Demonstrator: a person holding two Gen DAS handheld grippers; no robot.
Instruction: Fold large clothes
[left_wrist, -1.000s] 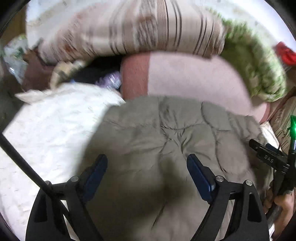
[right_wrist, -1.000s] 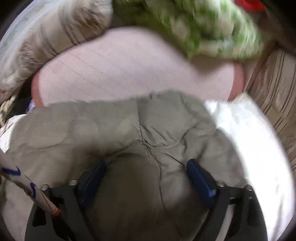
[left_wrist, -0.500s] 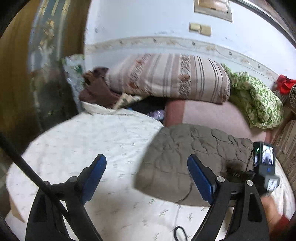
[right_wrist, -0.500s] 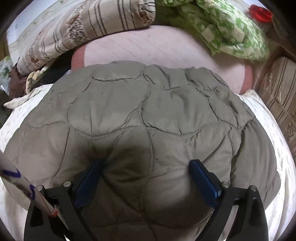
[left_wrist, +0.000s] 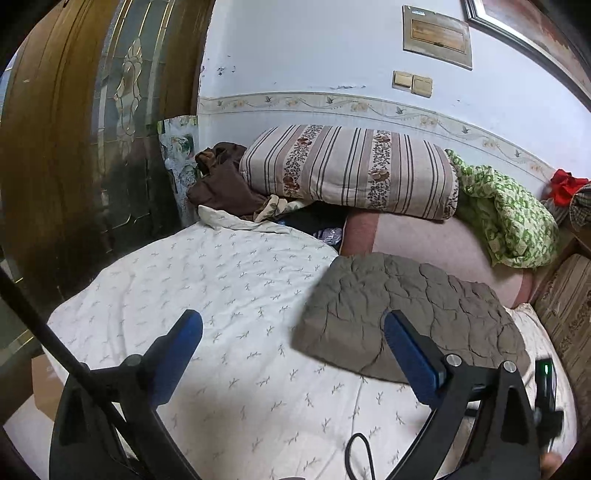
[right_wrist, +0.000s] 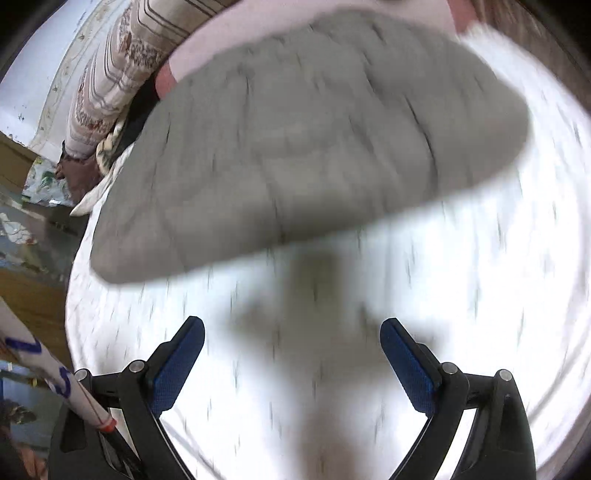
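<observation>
Jacket (left_wrist: 406, 317), grey-olive and quilted, lies folded into a compact bundle on the white sprigged bedsheet (left_wrist: 229, 295), ahead of both tongs and touched by neither. In the left wrist view the left gripper (left_wrist: 293, 334) has its jaws spread wide with only sheet between them; the bundle sits forward and to the right of it, partly behind its right blue pad (left_wrist: 410, 354). In the right wrist view, which is blurred by motion, the right gripper (right_wrist: 291, 341) is likewise released, jaws wide apart over bare sheet, with the jacket (right_wrist: 303, 136) straight ahead and clear of both pads.

Beyond the jacket, farther from the tongs, a pink mattress edge (left_wrist: 436, 243) shows, and on it a striped floral quilt (left_wrist: 351, 170) folded into a thick roll. To the right of that roll lies a green-and-cream patterned blanket (left_wrist: 506, 214), with a red cloth (left_wrist: 565, 184) past it near the wall. Left of the roll is a heap of brown clothing (left_wrist: 221, 184). A wooden door with leaded glass (left_wrist: 122, 110) stands far left of the left gripper.
</observation>
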